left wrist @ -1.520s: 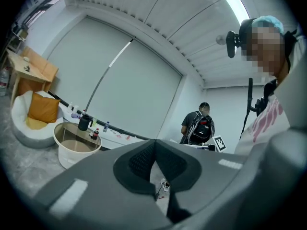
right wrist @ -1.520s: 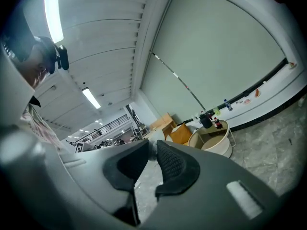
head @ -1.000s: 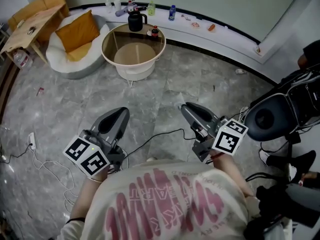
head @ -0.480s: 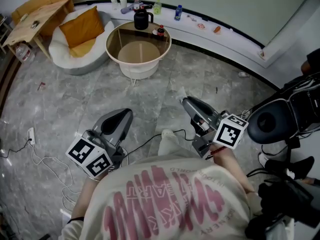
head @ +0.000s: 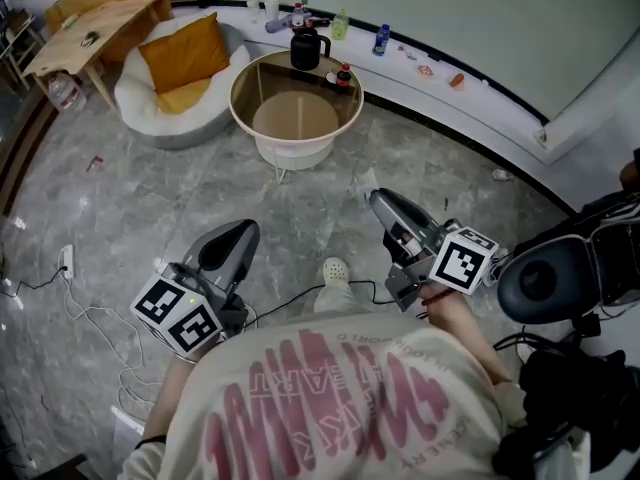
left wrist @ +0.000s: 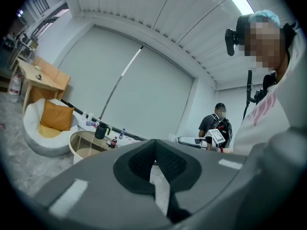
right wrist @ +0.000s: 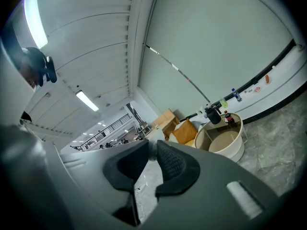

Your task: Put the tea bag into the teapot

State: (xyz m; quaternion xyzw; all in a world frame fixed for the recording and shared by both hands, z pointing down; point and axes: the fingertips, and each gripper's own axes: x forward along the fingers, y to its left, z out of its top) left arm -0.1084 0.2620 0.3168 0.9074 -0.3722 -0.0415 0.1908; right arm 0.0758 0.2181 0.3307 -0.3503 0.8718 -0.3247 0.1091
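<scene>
A dark teapot [head: 308,48] stands at the far edge of a round glass-topped table [head: 240,108], with a small dark bottle [head: 343,76] beside it. No tea bag shows in any view. My left gripper [head: 241,231] hangs low at my left over the marble floor, far short of the table, its jaws shut with nothing in them [left wrist: 154,142]. At my right, the right gripper [head: 381,199] points toward the table, its jaws a narrow gap apart and empty [right wrist: 152,148]. The teapot [left wrist: 100,130] [right wrist: 211,115] is small and distant in both gripper views.
A white round armchair with orange cushions [head: 180,68] sits left of the table, a wooden desk [head: 100,23] behind it. Bottles line the curved white ledge [head: 420,63]. Cables [head: 300,288] trail on the floor. Black equipment [head: 560,278] stands at right. Another person [left wrist: 216,126] stands far off.
The table and teapot have slid rightward and slightly lower in the head view as I turn and step closer. Both grippers keep their places and jaw openings.
</scene>
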